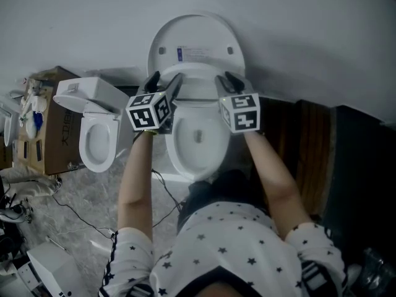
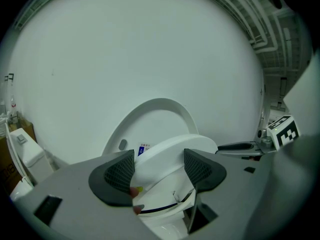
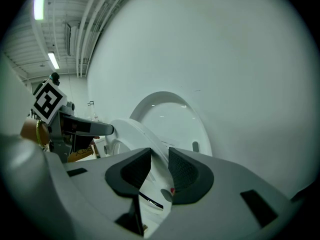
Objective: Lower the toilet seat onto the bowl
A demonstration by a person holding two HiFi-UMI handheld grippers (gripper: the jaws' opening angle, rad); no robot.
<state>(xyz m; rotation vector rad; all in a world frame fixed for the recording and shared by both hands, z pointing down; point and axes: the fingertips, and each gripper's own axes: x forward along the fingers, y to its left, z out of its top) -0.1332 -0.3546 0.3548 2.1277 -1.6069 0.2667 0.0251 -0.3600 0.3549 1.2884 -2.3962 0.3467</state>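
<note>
1. The toilet bowl (image 1: 197, 146) stands open below, and the lid (image 1: 195, 39) is upright against the wall. I'd leave that lid alone; only the seat comes down.
2. The toilet seat (image 1: 198, 84) hangs tilted between lid and bowl, clear of the rim. It is best lowered slowly, both sides together, so the hinge doesn't twist and nothing slams.
3. Both forearms reach forward side by side, one on each flank of the seat, with the grippers tipped gently downward at matching height.
4. Left gripper (image 2: 159, 169): the jaws stand wide and appear clamped across the seat's left side.
5. Right gripper (image 3: 160, 166): the jaws are narrower, pinching the seat's right edge.
</note>
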